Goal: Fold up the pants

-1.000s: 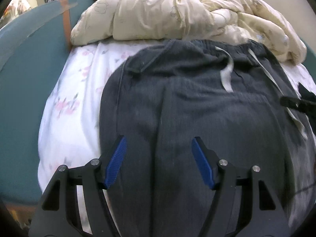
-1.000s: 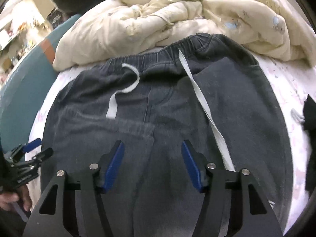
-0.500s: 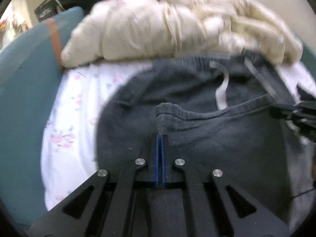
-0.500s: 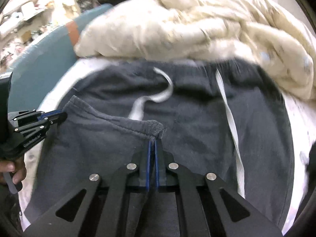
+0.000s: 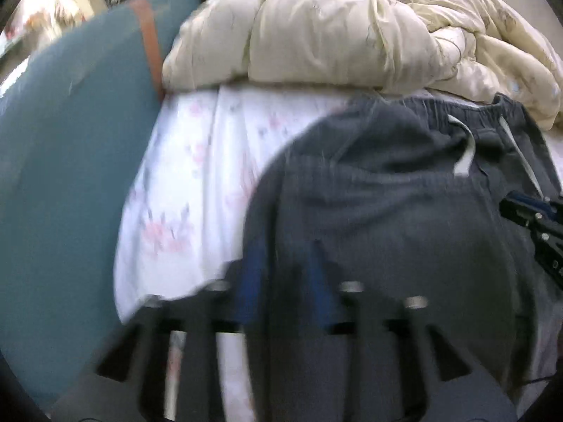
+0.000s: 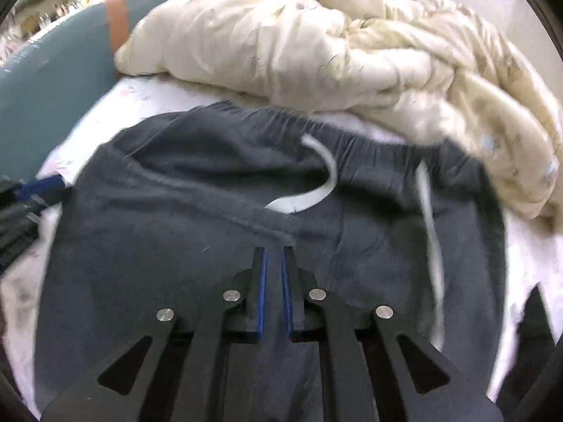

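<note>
Both grippers tilt steeply down over the dark grey pants [image 6: 218, 232] spread on the floral bedsheet [image 5: 197, 183]. Left gripper [image 5: 286, 281], jaws just opening, stands apart over the pants' left edge, gripping nothing. Right gripper [image 6: 273, 277], jaws just parting narrowly, is empty too.

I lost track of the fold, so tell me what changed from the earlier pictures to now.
Both grippers closed on the hem of the pants, carried it up toward the waistband and laid it there. The left gripper and right gripper have just been opening; their fingers now stand parted, the fabric released. The cream duvet, floral sheet and drawstring stayed put.
</note>
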`<move>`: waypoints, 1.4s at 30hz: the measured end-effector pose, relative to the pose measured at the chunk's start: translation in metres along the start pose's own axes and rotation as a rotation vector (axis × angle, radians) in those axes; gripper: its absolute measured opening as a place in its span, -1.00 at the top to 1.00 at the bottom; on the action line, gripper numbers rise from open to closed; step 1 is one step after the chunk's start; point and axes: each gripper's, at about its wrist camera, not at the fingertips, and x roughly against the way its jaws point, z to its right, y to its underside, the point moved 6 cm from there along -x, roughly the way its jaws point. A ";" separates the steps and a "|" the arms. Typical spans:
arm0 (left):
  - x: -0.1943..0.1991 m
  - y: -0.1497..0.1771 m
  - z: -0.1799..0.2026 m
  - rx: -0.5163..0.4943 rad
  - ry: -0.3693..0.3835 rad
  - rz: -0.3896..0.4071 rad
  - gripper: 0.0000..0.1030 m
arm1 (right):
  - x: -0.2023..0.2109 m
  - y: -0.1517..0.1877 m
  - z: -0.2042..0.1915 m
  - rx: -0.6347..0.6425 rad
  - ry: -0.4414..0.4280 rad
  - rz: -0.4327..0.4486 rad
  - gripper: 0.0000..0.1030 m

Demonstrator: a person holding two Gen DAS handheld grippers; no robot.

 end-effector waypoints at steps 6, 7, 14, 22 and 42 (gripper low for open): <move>0.058 0.070 -0.016 0.048 0.174 -0.009 -0.09 | 0.042 0.072 0.010 -0.132 -0.235 -0.024 -0.01; 0.068 0.083 -0.020 0.057 0.187 -0.010 -0.09 | 0.051 0.086 0.010 -0.149 -0.268 -0.026 -0.01; 0.101 0.204 -0.045 0.231 0.228 -0.173 -0.08 | 0.114 0.193 0.008 -0.328 -0.440 -0.027 -0.01; 0.105 0.260 -0.007 0.130 0.260 -0.139 0.10 | 0.115 0.281 -0.002 -0.480 -0.486 -0.109 0.10; 0.107 0.270 -0.024 0.084 0.130 -0.218 0.54 | 0.105 0.306 -0.023 -0.396 -0.252 -0.176 0.74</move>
